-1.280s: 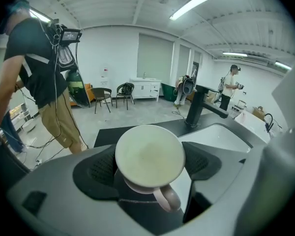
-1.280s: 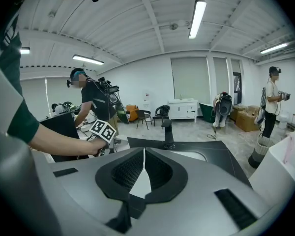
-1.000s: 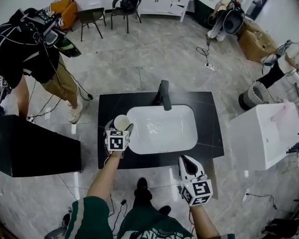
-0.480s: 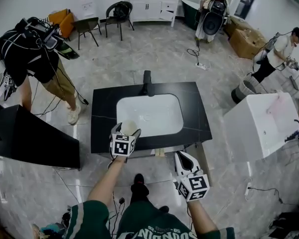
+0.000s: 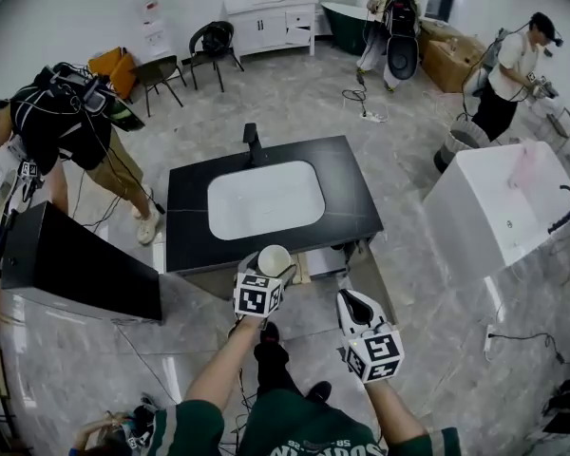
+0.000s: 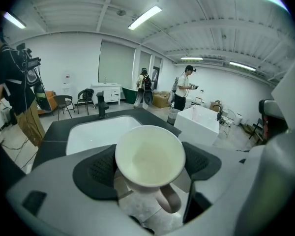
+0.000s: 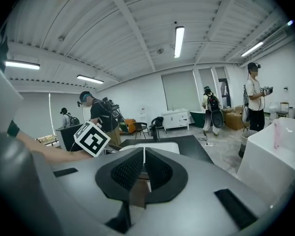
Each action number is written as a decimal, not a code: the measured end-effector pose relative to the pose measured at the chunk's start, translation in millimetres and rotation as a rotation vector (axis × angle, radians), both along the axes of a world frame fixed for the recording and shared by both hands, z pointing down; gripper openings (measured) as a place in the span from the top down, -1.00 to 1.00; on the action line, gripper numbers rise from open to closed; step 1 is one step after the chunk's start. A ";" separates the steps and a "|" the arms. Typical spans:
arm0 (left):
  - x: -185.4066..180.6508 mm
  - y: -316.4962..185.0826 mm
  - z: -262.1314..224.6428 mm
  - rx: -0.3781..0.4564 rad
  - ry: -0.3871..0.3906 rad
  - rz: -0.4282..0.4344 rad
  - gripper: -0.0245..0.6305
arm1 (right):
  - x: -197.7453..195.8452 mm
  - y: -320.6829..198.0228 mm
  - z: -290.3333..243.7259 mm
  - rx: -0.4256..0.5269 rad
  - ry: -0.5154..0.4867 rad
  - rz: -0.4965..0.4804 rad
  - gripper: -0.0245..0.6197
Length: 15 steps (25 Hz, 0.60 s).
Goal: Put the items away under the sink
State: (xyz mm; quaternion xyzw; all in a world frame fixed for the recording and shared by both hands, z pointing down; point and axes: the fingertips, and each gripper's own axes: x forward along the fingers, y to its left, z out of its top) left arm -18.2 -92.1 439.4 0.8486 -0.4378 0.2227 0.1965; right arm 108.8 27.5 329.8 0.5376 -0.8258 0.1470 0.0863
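Since 1 s ago the left gripper (image 5: pixel 267 272) w/ the cup (image 6: pixel 150 155) has come off the countertop (image 5: pixel 347 199), where it sat beside the basin (image 5: pixel 266 200). It's now in front of the counter's front edge, over the floor (image 5: pixel 294 93). The whole vanity has slid up the head view. The right gripper (image 5: pixel 350 299) has kept its spot low, off the front-right corner, approx same pose.

Left gripper: jaws clamped on the white cup, a dark pad (image 6: pixel 94 170) on each side of its body. Cup is upright, mouth up, nothing inside, handle turned back toward the gripper body. In the head view it's just off the counter edge, not touching it.

Right gripper: jaws together, pads meeting along a thin line, nothing btwn them. It's right of the left gripper and apart from it, also over floor.

The black countertop holds the white basin, w/ a black faucet (image 5: pixel 253 143) at the far side. Under the front edge a tan strip (image 5: pixel 302 269) shows, prob. the cabinet's inside, but it's too small to tell.

Bkgd: black box (image 5: pixel 76 266) to the left of the vanity and white tub (image 5: pixel 499 212) to the right. A person in a black top and tan shorts (image 5: pixel 71 126) stands at far left, and another person w/ a backpack (image 5: pixel 392 12) is far back.
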 end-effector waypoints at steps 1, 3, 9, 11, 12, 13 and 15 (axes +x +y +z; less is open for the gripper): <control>10.4 11.5 2.1 -0.007 0.001 0.012 -0.35 | 6.0 7.8 1.6 -0.001 -0.002 0.002 0.79; 31.0 30.4 7.3 -0.021 0.004 0.040 -0.35 | 17.1 18.7 5.7 -0.004 -0.006 0.008 0.79; 87.1 48.6 56.8 -0.053 -0.020 0.138 -0.35 | 39.5 18.7 54.0 -0.037 0.045 0.030 0.79; 102.3 49.7 83.9 -0.063 -0.031 0.180 -0.35 | 44.2 11.3 78.9 -0.048 0.060 0.031 0.79; 108.3 47.7 98.4 -0.068 -0.033 0.193 -0.35 | 47.1 6.1 91.4 -0.049 0.056 0.034 0.79; 113.5 43.0 114.4 -0.070 -0.034 0.198 -0.35 | 50.8 -0.2 104.4 -0.049 0.052 0.039 0.79; 122.8 31.8 149.6 -0.077 -0.038 0.199 -0.35 | 58.2 -12.6 132.8 -0.051 0.044 0.047 0.79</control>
